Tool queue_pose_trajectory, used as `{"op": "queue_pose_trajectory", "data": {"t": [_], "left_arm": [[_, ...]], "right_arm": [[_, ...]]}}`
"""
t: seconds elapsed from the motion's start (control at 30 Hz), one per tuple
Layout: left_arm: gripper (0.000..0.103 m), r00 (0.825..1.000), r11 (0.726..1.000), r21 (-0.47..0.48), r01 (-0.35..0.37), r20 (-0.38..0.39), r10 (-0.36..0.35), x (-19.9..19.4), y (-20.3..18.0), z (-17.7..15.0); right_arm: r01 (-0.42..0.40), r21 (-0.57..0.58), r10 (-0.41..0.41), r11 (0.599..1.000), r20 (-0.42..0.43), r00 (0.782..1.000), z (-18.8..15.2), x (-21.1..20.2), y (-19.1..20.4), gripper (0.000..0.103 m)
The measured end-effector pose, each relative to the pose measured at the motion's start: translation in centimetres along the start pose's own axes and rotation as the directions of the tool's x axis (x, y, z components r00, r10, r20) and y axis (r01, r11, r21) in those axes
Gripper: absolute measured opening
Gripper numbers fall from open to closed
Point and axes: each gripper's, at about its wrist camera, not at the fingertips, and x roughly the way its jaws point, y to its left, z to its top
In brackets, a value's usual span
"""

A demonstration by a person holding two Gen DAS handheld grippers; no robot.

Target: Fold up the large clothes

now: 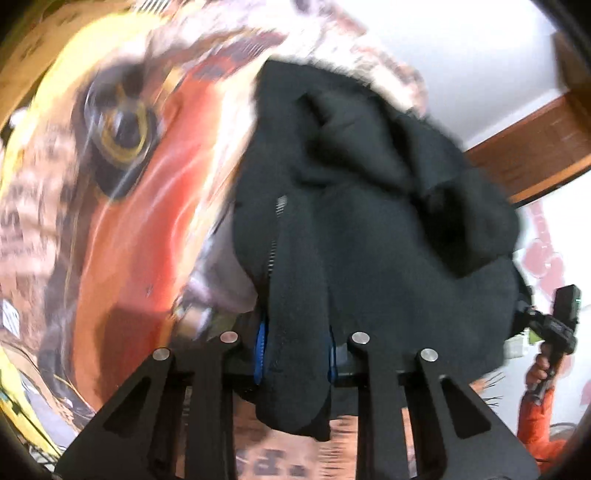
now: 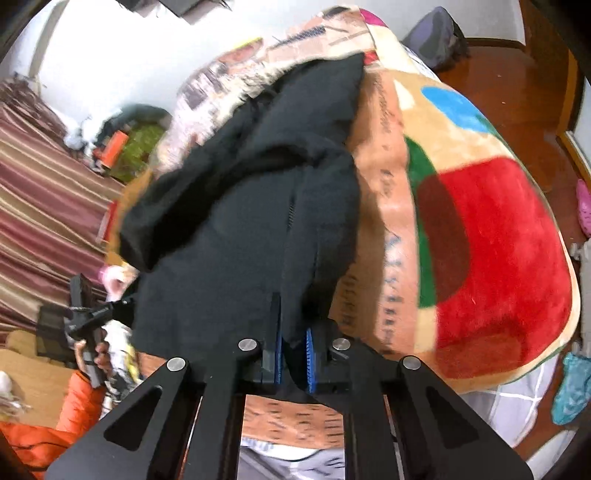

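A large black zip-up garment [image 1: 369, 229] hangs bunched over the patterned blanket [image 1: 122, 229] on the bed. My left gripper [image 1: 295, 350] is shut on a fold of the black cloth beside its zipper. In the right wrist view the same black garment [image 2: 229, 229] is lifted above the blanket [image 2: 491, 258], and my right gripper [image 2: 293, 354] is shut on another fold of it by the zipper. Each view shows the other hand-held gripper at the side: the right gripper [image 1: 554, 332] and the left gripper [image 2: 85, 325].
The blanket has red, green and blue patches and covers the bed. A wooden floor [image 2: 517, 88] lies to the right with a dark bag [image 2: 436, 33] by the wall. Striped curtains [image 2: 40, 206] hang at left. An orange sleeve [image 2: 62, 417] shows low left.
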Motion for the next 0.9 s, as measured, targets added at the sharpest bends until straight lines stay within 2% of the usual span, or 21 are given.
{"op": "queue_pose_trajectory", "data": {"t": [0.1, 0.23, 0.33, 0.43, 0.57, 0.67, 0.9], "left_arm": [[0.019, 0.994, 0.995, 0.029, 0.091, 0.063, -0.092, -3.2, -2.5, 2.2], [0.018, 0.979, 0.985, 0.076, 0.154, 0.12, -0.163, -5.5, -5.8, 6.0], [0.018, 0.967, 0.978, 0.084, 0.191, 0.156, -0.202, -6.3, -7.2, 9.4], [0.018, 0.959, 0.979, 0.065, 0.195, 0.198, -0.204, -6.4, -7.3, 13.0], [0.018, 0.953, 0.989, 0.014, 0.148, 0.264, -0.146, -4.9, -5.9, 17.8], [0.018, 0.957, 0.998, -0.029, 0.053, 0.286, -0.042, -2.2, -3.9, 20.8], [0.018, 0.968, 0.987, -0.101, -0.126, 0.205, 0.144, 5.7, 1.4, 24.3]], "right_arm": [[-0.056, -0.003, 0.056, 0.998, 0.038, 0.998, 1.7, -1.6, 1.1, 0.006], [-0.144, -0.015, 0.145, 0.99, 0.096, 0.985, 5.7, -2.8, 2.3, 0.004], [-0.157, -0.034, 0.16, 0.987, 0.131, 0.978, 9.3, -2.6, 3.5, 0.004], [-0.142, -0.052, 0.149, 0.989, 0.174, 0.974, 12.3, -2.2, 4.1, 0.004], [-0.116, -0.029, 0.12, 0.993, 0.223, 0.967, 16.9, -1.0, 3.2, 0.004], [-0.064, 0.01, 0.06, 0.998, 0.226, 0.972, 19.8, 1.8, 1.6, 0.004], [0.008, 0.147, -0.03, 0.989, 0.151, 0.988, 23.5, 8.9, -4.5, 0.004]]}}
